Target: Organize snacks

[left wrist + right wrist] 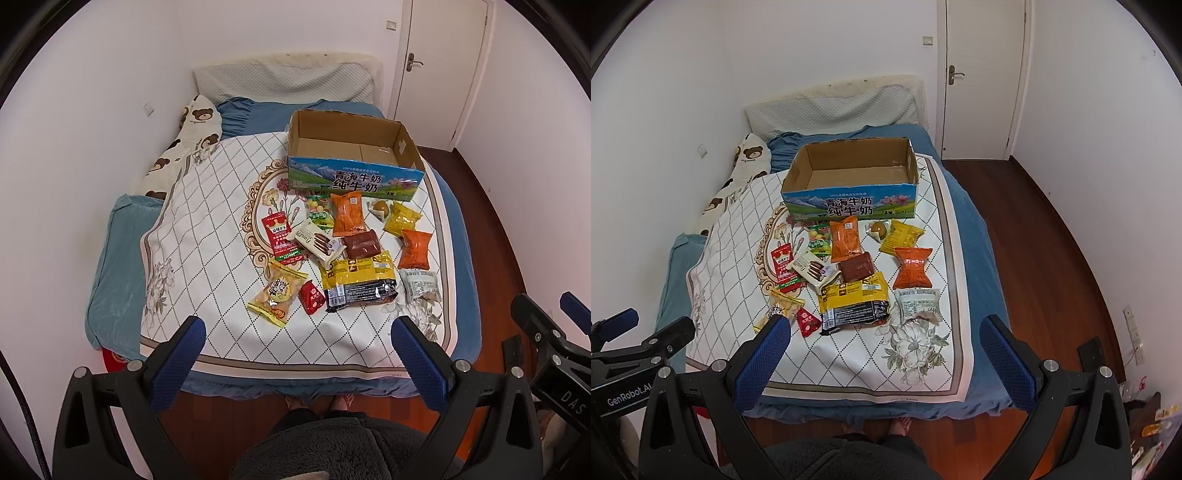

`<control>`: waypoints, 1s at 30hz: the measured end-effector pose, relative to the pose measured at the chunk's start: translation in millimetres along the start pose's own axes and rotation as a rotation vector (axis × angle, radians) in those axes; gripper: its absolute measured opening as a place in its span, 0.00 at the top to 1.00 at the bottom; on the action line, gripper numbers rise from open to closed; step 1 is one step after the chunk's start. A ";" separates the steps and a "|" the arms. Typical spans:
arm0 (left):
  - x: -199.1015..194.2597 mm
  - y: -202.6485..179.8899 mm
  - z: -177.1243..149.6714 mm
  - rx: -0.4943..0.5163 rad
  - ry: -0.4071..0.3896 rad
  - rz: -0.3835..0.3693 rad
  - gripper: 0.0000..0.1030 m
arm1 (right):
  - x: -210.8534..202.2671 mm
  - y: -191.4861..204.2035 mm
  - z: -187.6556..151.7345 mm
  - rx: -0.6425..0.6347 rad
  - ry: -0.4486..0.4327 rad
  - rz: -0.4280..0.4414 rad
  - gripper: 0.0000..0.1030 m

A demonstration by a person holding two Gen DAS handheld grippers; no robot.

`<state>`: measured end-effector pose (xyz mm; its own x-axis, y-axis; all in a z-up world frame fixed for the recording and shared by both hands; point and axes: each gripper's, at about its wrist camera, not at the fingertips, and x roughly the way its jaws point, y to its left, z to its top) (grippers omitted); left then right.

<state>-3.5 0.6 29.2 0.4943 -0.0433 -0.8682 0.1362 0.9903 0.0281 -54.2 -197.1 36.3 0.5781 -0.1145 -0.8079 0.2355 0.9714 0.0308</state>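
Several snack packets lie spread on a white patterned cloth (207, 236) on the bed, among them a large yellow-and-black pack (360, 282) (855, 302), an orange packet (415, 249) (913, 267) and a red packet (280, 236) (783, 266). An open, empty milk carton box (354, 177) (853, 201) stands behind them. My left gripper (299, 332) is open and empty, held above the bed's near edge. My right gripper (886, 332) is open and empty beside it, also short of the snacks.
The bed has a blue quilt (122, 273), a bear-print pillow (192, 125) and a grey pillow (284, 83) against the wall. A white door (982, 77) stands at the back right. Wooden floor (1049, 236) runs along the bed's right side.
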 end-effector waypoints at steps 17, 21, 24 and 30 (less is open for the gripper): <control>41.4 12.5 22.6 -0.011 0.011 0.065 0.00 | 56.7 -14.2 9.9 0.130 0.108 0.062 0.00; 90.7 22.4 29.4 0.063 0.038 0.161 0.00 | 117.2 -16.1 6.3 0.244 0.240 0.147 0.00; 135.9 29.0 28.0 0.159 0.088 0.219 0.00 | 174.6 -11.4 -3.6 0.330 0.355 0.200 0.00; 236.7 42.9 20.0 0.337 0.215 0.261 0.00 | 291.9 2.7 -29.8 0.472 0.542 0.215 0.00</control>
<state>136.5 30.2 -165.2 0.3650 0.2647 -0.8926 0.3193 0.8650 0.3870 91.9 -221.8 -217.0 0.2117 0.3050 -0.9285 0.5415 0.7543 0.3712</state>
